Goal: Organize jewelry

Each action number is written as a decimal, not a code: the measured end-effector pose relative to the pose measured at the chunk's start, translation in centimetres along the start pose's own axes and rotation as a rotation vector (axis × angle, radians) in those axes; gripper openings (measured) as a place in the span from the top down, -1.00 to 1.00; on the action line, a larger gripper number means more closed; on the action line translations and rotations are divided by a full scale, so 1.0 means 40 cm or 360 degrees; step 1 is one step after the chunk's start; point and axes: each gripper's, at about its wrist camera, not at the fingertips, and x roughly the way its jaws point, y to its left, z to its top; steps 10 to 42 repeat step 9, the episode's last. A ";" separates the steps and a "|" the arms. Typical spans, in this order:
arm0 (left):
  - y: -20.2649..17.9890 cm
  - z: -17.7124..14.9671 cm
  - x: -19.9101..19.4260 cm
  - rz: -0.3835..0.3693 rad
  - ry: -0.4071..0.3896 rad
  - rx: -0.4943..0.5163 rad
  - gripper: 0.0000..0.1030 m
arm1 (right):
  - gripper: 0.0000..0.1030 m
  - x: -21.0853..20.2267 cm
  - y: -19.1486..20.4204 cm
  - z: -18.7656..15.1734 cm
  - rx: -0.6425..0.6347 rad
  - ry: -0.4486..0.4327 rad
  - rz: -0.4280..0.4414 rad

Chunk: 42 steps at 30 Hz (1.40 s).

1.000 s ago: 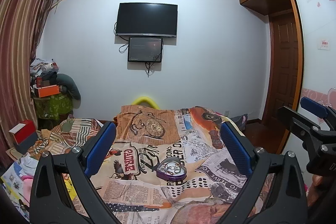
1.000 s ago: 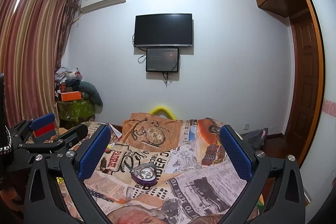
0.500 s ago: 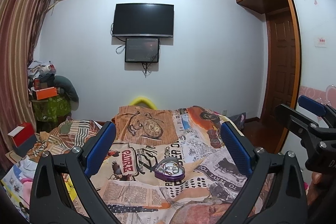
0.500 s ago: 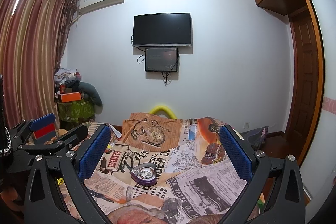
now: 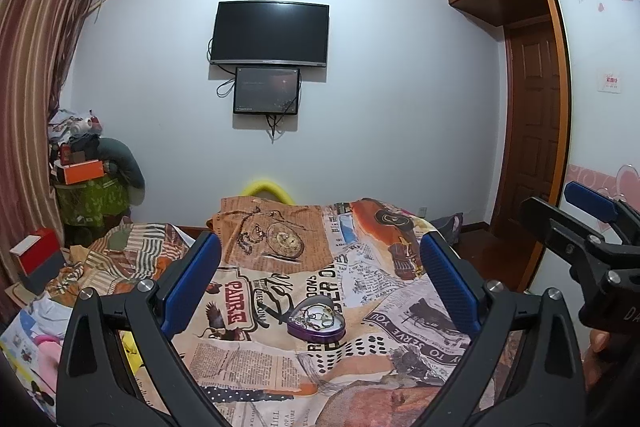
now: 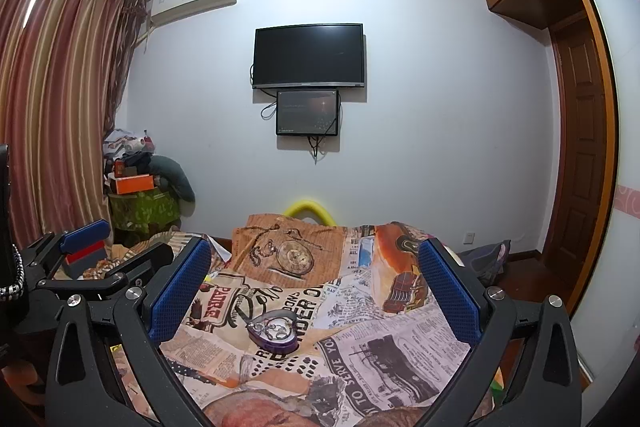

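A purple heart-shaped tin (image 5: 316,323) sits lidless on the bed (image 5: 280,367), on a bedspread printed with newspaper clippings, a pocket watch and an orange car; inside the tin lies a tangle of silvery jewelry (image 5: 318,318), its single pieces too small to tell apart; the left tool (image 5: 320,285) hangs above the near end of the bed with its blue-padded fingers (image 5: 194,283) spread wide and nothing between them, the tin lying on the cloth beyond and between them; the right tool (image 6: 314,287) is likewise spread wide and empty, the same tin (image 6: 276,335) lying beyond its fingers, nearer the left one; each tool shows at the edge of the other's view, the right one at the far right of the left wrist view, with a fingertip of the person's hand (image 5: 600,341) below it; on the far wall hang a dark television (image 5: 271,33) and a smaller screen (image 5: 267,90) beneath it; striped curtains (image 6: 60,107) hang to the left, a wooden door (image 5: 534,131) stands to the right.
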 end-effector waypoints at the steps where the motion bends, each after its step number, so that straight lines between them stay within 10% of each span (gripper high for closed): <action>1: 0.000 0.000 0.001 0.0006 0.0001 0.0005 -0.94 | -1.00 0.001 0.000 0.000 0.0000 0.0001 0.0001; 42: 0.000 -0.009 0.017 0.0011 0.0022 0.0009 -0.94 | -1.00 0.011 0.002 -0.006 -0.0003 0.0019 0.0006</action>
